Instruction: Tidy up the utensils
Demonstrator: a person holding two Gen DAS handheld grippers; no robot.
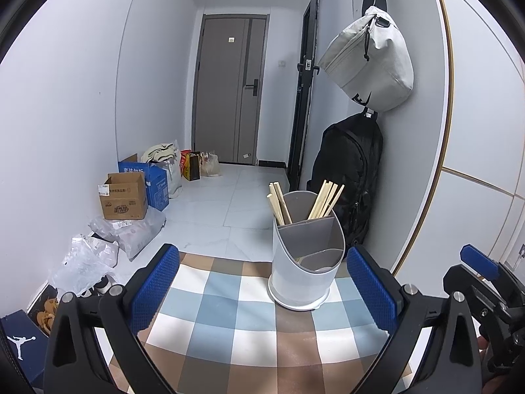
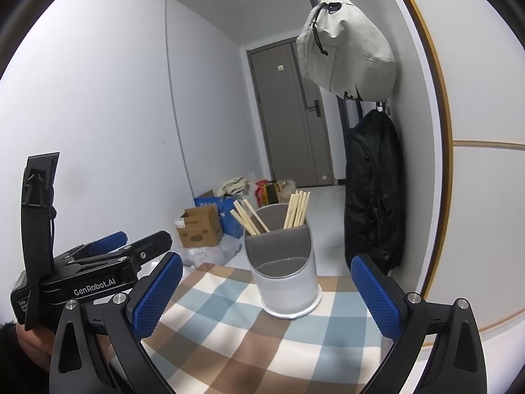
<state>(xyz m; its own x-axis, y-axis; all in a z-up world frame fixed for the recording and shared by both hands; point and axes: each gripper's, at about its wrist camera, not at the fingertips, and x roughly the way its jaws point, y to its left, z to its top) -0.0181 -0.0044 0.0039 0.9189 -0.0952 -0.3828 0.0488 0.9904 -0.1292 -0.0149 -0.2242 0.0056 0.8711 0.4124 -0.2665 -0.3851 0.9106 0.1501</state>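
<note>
A white utensil holder point(image 1: 305, 262) with grey inner compartments stands near the far edge of the checked tablecloth point(image 1: 229, 328). Wooden chopsticks point(image 1: 323, 198) lean in its two rear compartments; the front compartment looks empty. My left gripper point(image 1: 262, 282) is open, with nothing between its blue pads, a short way in front of the holder. In the right wrist view the holder point(image 2: 283, 275) and chopsticks point(image 2: 297, 208) sit ahead of my open, empty right gripper point(image 2: 267, 292). The left gripper's body point(image 2: 92, 272) shows at the left there.
The table ends just behind the holder, with a tiled floor point(image 1: 229, 197) beyond. A black backpack point(image 1: 347, 170) and a grey bag point(image 1: 367, 59) hang on the right wall. Cardboard boxes point(image 1: 123, 195) and plastic bags point(image 1: 85, 262) lie on the floor at left.
</note>
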